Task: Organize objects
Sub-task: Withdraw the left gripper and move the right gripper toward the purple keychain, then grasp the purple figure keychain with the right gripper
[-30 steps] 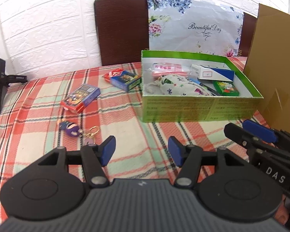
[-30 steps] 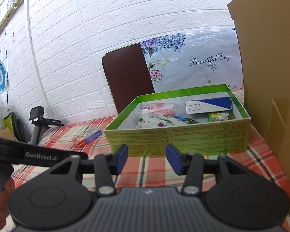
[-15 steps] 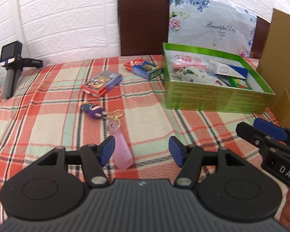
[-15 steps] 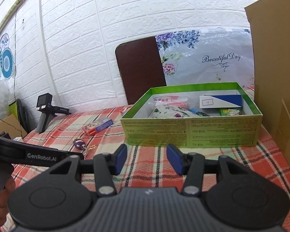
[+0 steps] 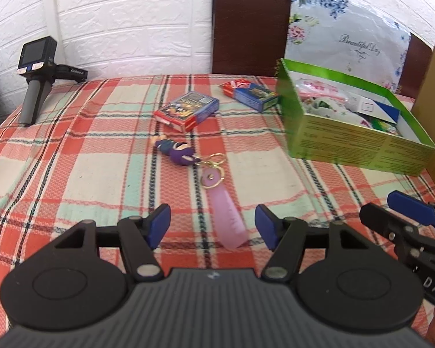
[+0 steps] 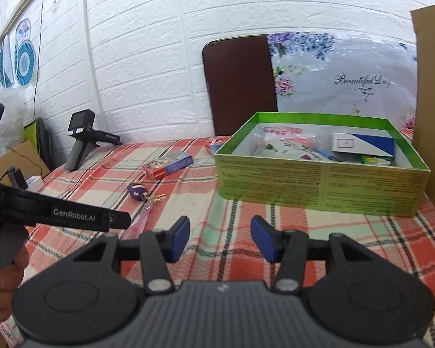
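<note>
A green box (image 5: pixel 353 142) (image 6: pixel 319 188) on the checked tablecloth holds a floral pouch (image 6: pixel 284 148), a white-and-blue carton (image 6: pixel 362 144) and other small items. A purple figure keychain (image 5: pixel 178 152) (image 6: pixel 137 191) with a pink strap (image 5: pixel 226 214) lies just ahead of my left gripper (image 5: pixel 213 226), which is open and empty. Two card packs (image 5: pixel 188 110) (image 5: pixel 252 94) lie farther back. My right gripper (image 6: pixel 220 239) is open and empty in front of the box.
A black handheld camera (image 5: pixel 36 72) (image 6: pixel 84 139) stands at the far left of the table. A brown cardboard panel (image 6: pixel 432 92) stands right of the box. A dark chair back (image 5: pixel 249 23) and a floral bag (image 5: pixel 348 37) are behind the table.
Both grippers have pulled back and turned left; the box has shifted right in both views. The keychain and its pink strap now lie straight ahead of my left gripper. Both stay open.
</note>
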Available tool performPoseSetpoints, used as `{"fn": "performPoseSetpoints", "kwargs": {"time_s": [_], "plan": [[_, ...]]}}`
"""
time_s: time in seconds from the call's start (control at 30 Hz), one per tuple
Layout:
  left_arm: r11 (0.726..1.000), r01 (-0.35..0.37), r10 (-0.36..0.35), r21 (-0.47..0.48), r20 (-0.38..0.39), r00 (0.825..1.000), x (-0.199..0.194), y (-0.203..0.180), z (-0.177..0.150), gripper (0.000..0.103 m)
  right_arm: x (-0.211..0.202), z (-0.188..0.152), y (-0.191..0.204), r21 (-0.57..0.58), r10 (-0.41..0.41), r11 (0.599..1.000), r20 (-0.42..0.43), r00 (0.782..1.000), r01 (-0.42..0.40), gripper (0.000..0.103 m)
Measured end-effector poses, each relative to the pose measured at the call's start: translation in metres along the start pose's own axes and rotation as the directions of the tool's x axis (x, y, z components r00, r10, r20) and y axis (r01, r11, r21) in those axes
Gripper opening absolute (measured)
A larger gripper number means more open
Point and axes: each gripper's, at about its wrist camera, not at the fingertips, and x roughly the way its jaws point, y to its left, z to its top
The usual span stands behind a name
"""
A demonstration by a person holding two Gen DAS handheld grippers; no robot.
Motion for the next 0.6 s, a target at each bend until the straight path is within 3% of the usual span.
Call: {"fn": "performPoseSetpoints", "kwargs": {"time_s": [0.6], "plan": [[0.984, -0.095, 0.087, -0.152, -0.058, 0.995, 0.027, 0.075, -0.005, 0.066, 0.039, -0.008, 0.043, -0.098, 0.073, 0.992, -0.103, 0.992, -0.083, 0.049]]}}
